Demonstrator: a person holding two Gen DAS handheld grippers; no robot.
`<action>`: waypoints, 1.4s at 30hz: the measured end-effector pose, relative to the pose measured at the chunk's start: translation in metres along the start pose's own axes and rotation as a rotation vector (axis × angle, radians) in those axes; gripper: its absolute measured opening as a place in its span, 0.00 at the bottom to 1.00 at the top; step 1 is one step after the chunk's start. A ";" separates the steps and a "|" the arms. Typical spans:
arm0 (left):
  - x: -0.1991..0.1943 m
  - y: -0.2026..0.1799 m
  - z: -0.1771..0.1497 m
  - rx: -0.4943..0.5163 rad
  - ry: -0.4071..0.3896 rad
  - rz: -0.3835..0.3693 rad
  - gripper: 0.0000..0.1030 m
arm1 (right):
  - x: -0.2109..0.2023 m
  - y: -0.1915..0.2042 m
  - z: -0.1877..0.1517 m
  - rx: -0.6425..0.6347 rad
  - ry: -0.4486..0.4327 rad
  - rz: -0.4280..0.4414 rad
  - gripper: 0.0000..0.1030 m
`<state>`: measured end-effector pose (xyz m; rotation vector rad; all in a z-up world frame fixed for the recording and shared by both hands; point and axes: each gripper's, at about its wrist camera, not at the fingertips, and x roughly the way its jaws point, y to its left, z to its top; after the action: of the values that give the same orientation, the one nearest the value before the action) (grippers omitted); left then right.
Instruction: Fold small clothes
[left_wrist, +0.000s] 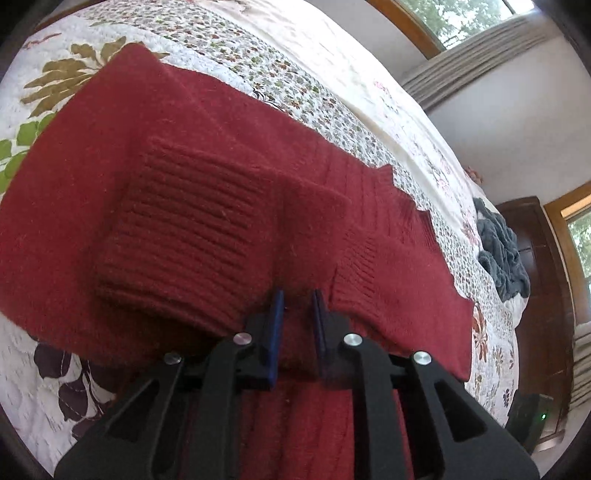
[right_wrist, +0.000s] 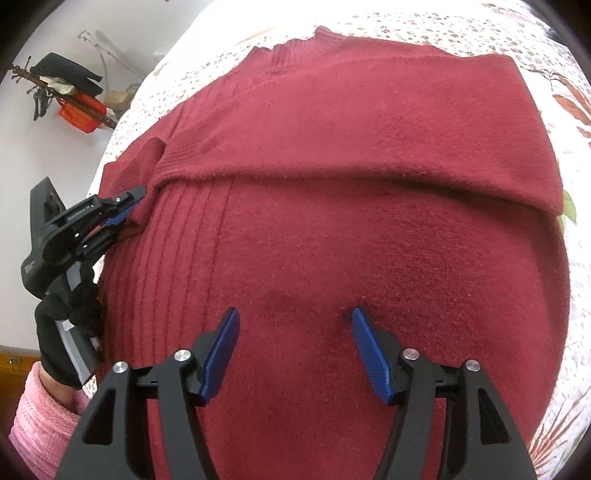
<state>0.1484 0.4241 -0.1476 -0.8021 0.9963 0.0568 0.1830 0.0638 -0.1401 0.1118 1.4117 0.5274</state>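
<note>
Two sets of tongs work over one dark red knitted sweater (right_wrist: 332, 229) that lies spread on a flower-printed quilt (left_wrist: 332, 85). Nearest in the right wrist view, the right tongs (right_wrist: 295, 347) stand wide apart, blue pads splayed, hovering just above the sweater's plain body with nothing between them. Just ahead of their tips a folded-over layer of the knit crosses the body, its edge running side to side. To their left, the left tongs (right_wrist: 122, 218), held by a black-gloved hand (right_wrist: 70, 321) with a pink sleeve (right_wrist: 40, 417) behind it, sit at the sweater's left edge, tips against a bunched bit of red cloth.

From the left wrist view, the left tongs (left_wrist: 298, 325) are drawn narrow, a small gap showing between the blue pads, with red knit lying in and under that gap; whether they truly pinch it I cannot tell. Directly ahead of them lies a ribbed cuff (left_wrist: 184, 229) laid across the body, and a second ribbed hem sits ahead to the right. Farther right on the quilt, well apart, lies a crumpled grey cloth (left_wrist: 502, 251). Beyond it stands dark wooden furniture (left_wrist: 535, 277), with a window (left_wrist: 465, 18) and grey curtain (left_wrist: 472, 62) farthest off.
</note>
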 end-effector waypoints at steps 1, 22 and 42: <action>-0.001 -0.001 0.001 0.007 0.009 0.000 0.14 | 0.000 0.001 0.001 0.001 0.001 -0.004 0.63; -0.113 0.056 0.049 0.028 -0.166 0.110 0.28 | 0.095 0.155 0.117 -0.050 0.143 0.187 0.62; -0.071 0.000 0.049 0.139 -0.117 0.110 0.30 | -0.030 0.115 0.130 -0.151 -0.100 0.148 0.09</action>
<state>0.1435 0.4760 -0.0788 -0.6102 0.9219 0.1262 0.2732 0.1834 -0.0464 0.1194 1.2680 0.7392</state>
